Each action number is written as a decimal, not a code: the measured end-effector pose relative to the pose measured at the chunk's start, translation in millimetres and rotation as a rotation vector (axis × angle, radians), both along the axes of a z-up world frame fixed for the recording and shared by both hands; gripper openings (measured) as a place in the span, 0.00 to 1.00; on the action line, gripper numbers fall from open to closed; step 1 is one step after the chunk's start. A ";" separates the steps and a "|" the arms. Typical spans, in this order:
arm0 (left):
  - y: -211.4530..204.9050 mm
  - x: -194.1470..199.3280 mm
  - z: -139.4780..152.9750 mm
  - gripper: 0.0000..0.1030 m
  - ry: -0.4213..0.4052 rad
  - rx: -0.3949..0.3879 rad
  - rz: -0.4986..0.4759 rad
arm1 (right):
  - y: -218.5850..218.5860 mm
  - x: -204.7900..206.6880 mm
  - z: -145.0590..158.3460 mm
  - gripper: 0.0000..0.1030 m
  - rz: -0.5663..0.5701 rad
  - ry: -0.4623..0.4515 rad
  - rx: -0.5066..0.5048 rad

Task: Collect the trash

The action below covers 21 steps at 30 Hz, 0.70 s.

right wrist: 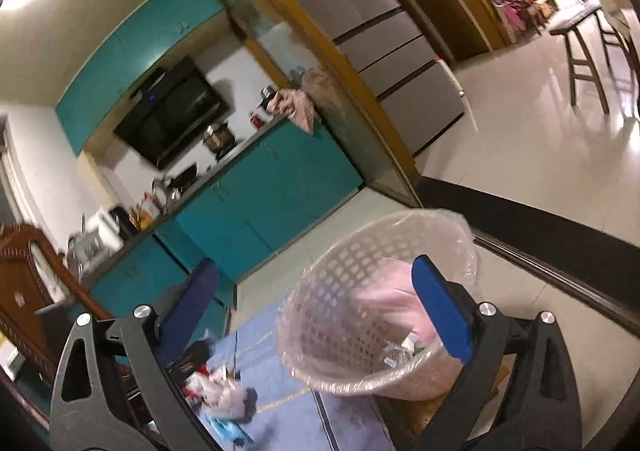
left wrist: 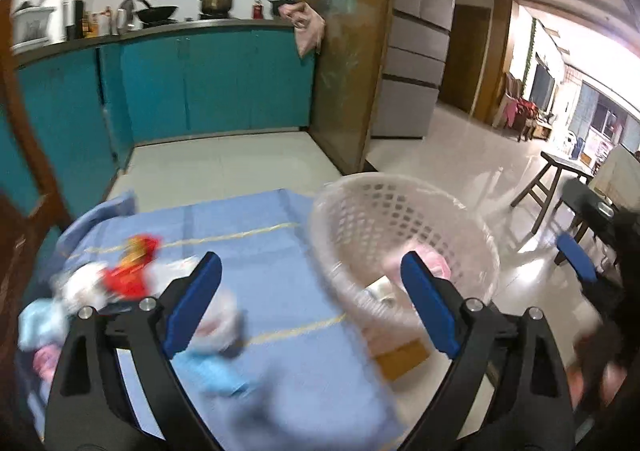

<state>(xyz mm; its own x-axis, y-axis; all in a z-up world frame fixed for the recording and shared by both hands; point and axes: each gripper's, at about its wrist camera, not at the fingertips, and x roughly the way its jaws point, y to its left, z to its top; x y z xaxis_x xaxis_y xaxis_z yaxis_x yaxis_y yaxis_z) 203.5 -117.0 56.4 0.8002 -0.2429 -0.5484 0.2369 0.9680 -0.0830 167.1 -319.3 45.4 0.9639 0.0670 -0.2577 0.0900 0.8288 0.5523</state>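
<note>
Hovering over the blue tablecloth, the left gripper had its jaws spread wide and empty. The right gripper was likewise parted and empty above the lined lattice wastebasket, which held a pink bag. Crumpled wrappers lay piled on the cloth, blurred.

Your left gripper hangs with its blue fingers spread wide, holding nothing. Your right gripper is likewise spread and unloaded.
</note>
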 end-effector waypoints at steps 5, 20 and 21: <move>99.9 -72.6 1.0 0.97 -0.068 -0.031 0.171 | 68.7 -4.3 1.0 0.93 0.193 0.032 -0.171; 185.8 -133.3 -46.1 0.97 0.065 -0.014 0.339 | 182.7 -42.6 -28.0 0.93 0.440 0.156 -0.412; 186.1 -134.2 -46.7 0.97 0.066 -0.013 0.334 | 180.9 -42.4 -28.2 0.93 0.436 0.157 -0.410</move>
<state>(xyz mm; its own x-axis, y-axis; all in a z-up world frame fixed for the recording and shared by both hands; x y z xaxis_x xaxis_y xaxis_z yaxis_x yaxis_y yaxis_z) 69.4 69.1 9.6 0.7995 0.0189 -0.6003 -0.0990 0.9900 -0.1007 124.7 -138.4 17.2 0.8188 0.3115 -0.4822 -0.2501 0.9496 0.1888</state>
